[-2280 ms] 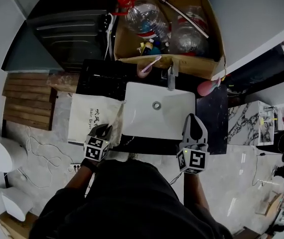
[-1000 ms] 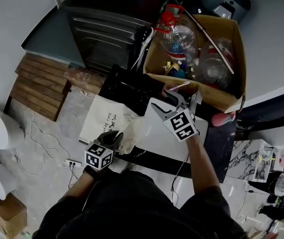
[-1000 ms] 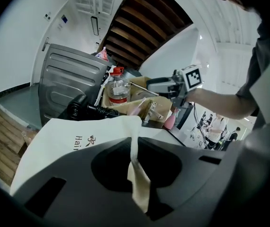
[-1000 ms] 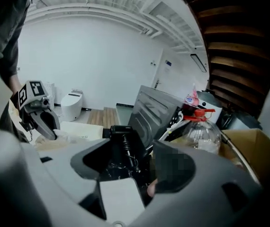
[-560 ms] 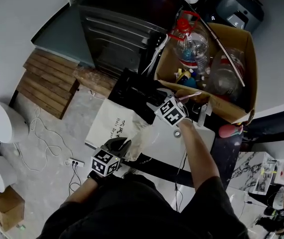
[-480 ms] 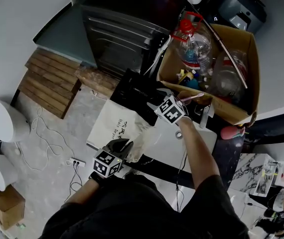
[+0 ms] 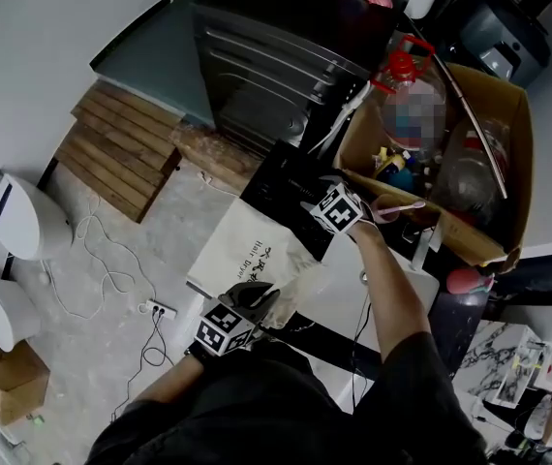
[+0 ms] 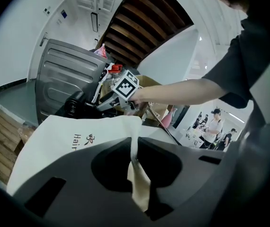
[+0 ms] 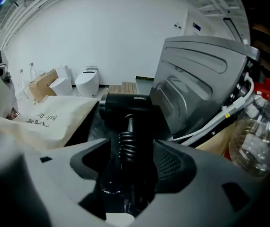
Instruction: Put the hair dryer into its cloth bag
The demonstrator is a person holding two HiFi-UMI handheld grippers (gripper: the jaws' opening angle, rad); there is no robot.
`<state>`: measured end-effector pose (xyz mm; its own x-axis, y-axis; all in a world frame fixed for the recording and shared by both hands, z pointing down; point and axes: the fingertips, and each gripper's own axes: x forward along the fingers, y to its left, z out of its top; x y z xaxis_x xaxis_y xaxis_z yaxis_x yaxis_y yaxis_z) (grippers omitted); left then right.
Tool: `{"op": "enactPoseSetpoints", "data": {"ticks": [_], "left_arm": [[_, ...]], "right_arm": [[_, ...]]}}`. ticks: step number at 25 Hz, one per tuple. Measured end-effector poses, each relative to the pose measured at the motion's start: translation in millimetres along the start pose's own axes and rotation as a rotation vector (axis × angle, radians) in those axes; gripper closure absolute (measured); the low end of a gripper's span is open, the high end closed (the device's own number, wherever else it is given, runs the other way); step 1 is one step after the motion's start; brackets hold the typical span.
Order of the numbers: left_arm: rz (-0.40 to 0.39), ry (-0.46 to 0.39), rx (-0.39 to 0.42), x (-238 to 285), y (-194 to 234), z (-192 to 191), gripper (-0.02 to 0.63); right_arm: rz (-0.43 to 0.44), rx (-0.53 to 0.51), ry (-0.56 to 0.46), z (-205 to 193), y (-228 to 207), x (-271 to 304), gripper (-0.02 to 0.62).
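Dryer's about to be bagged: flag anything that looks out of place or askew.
Nothing is spilled or broken. One oddity: the cloth bag lies flat, unopened, with the left gripper pinching only a thin fold of it. The hair dryer lies beside it, cord end between the right gripper's open jaws.

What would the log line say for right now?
left gripper: shut on cloth bag edge | right gripper: open, hair dryer between jaws | hair dryer: outside bag
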<state>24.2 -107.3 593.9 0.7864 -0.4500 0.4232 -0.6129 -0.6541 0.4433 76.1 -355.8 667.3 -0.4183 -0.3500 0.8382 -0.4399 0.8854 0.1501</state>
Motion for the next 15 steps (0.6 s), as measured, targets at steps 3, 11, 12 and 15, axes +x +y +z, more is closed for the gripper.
{"op": "enactPoseSetpoints", "data": {"ticks": [3,11,12,15], "left_arm": [[-0.008,0.004,-0.001,-2,1,0,0.576],[-0.030,0.017,-0.009,-2,1,0,0.575],[-0.032,0.018,-0.009,-2,1,0,0.575],[-0.039,0.023,-0.008,-2,0,-1,0.575]], "right_arm": [[0.021,0.013,0.027,-2,-1,16,0.328],[0.072,0.031,0.088,-10,-2,42,0.328],[0.083,0.036,0.091,-11,-1,44,0.328],[0.117,0.055,0.086,-11,1,47,0.328]]}}
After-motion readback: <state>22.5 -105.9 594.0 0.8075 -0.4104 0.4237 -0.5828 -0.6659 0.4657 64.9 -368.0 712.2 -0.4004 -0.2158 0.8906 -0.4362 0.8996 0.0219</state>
